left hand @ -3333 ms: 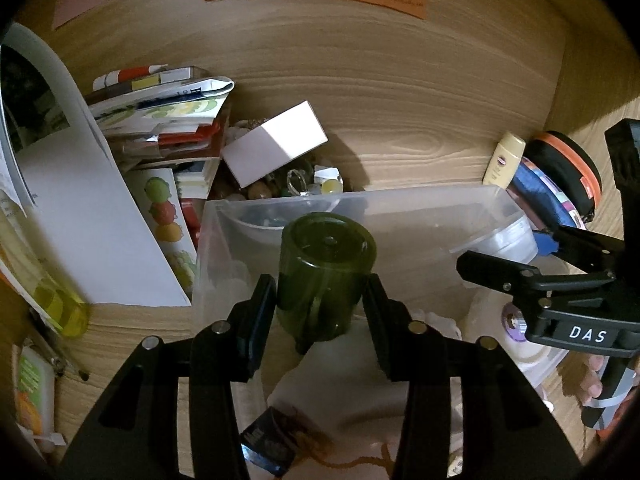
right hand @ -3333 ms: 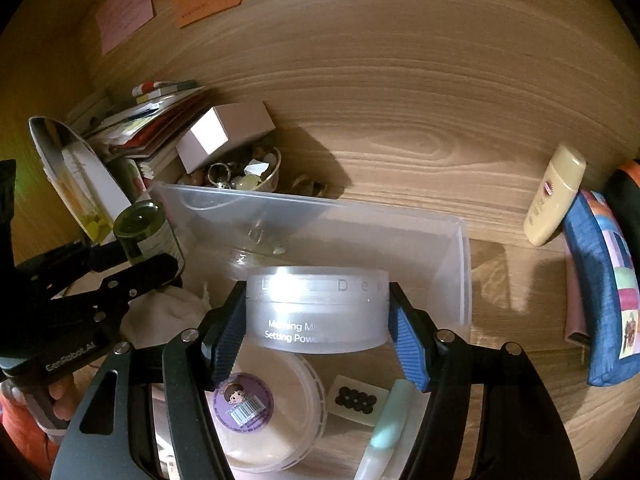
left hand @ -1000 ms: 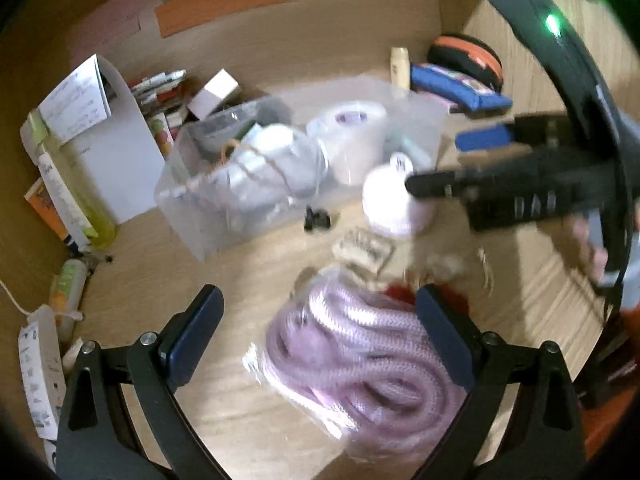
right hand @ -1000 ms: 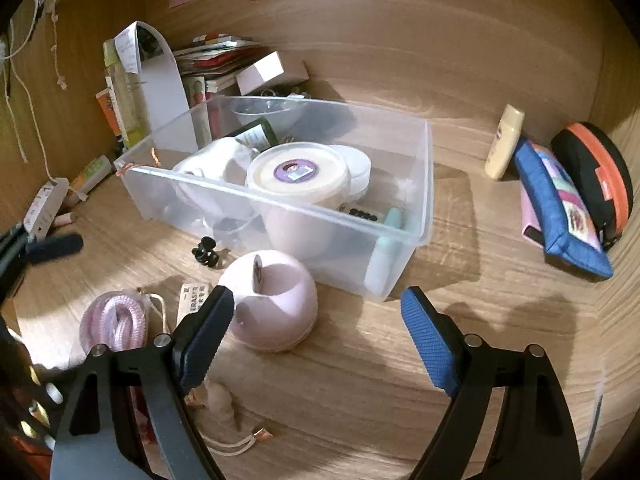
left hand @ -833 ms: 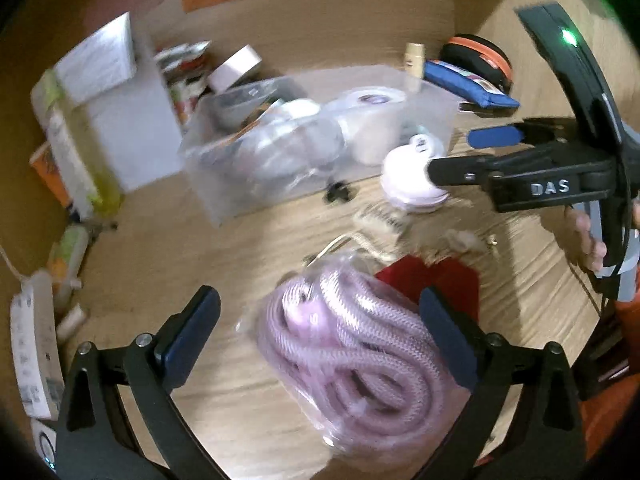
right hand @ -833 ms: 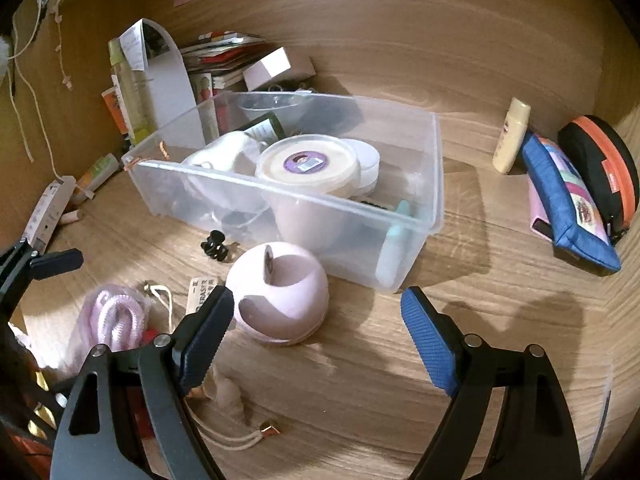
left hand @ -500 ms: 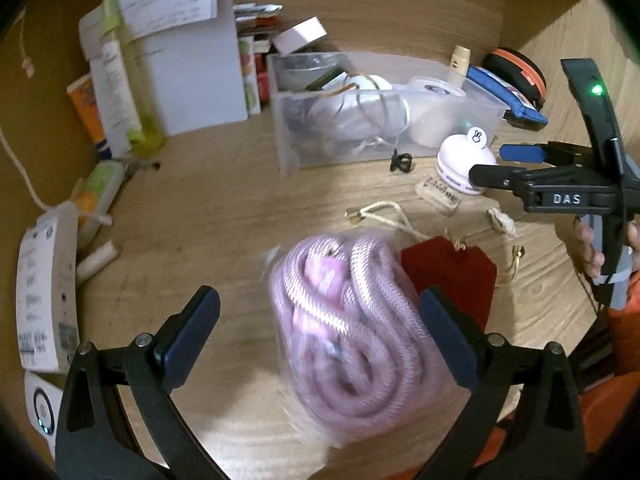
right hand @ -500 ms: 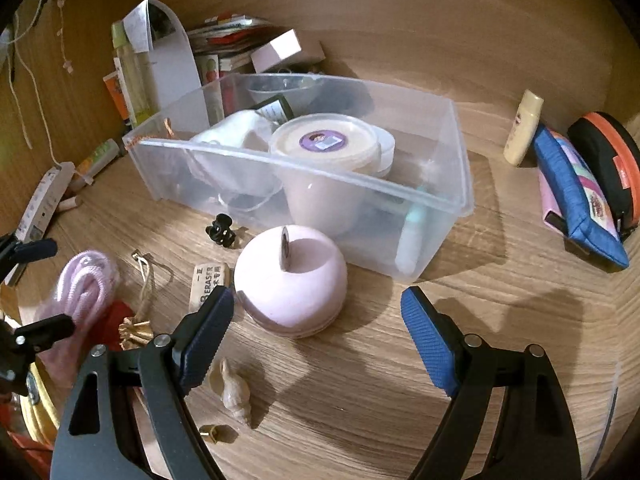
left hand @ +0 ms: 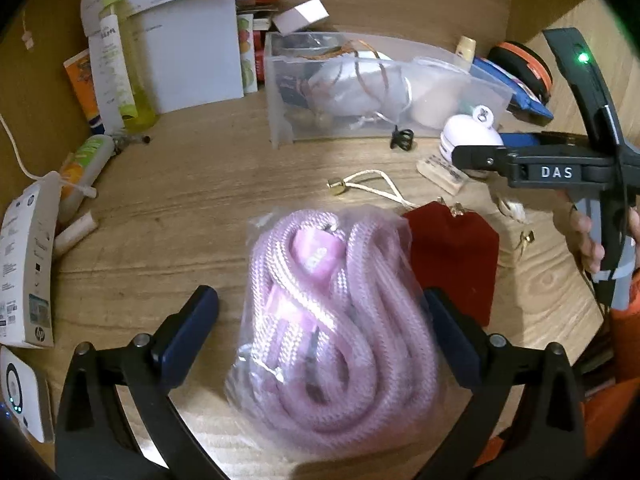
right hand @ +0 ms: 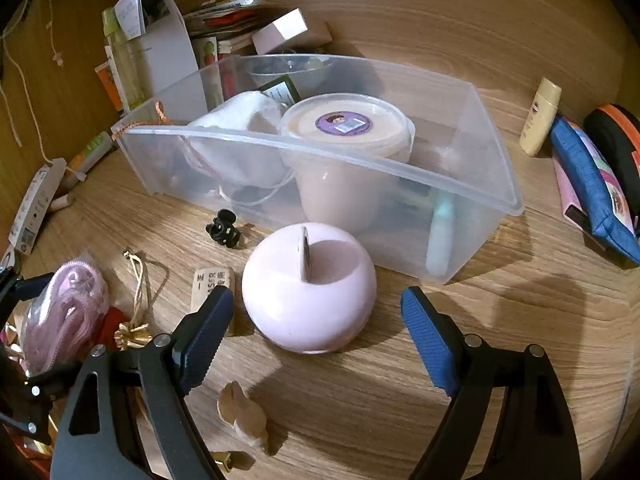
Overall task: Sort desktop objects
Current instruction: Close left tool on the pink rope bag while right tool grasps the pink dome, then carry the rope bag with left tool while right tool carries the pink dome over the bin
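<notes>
In front of the clear plastic storage bin [right hand: 472, 184], the right gripper [right hand: 316, 320] gapes around a round pale-pink dome-shaped container [right hand: 310, 300] (untouched); the left gripper [left hand: 320, 320] gapes astride a bagged pink rope coil [left hand: 332, 320].

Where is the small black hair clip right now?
In the right wrist view the black hair clip lies on the desk left of centre, before the clear bin, up-left of the pink round case.
</notes>
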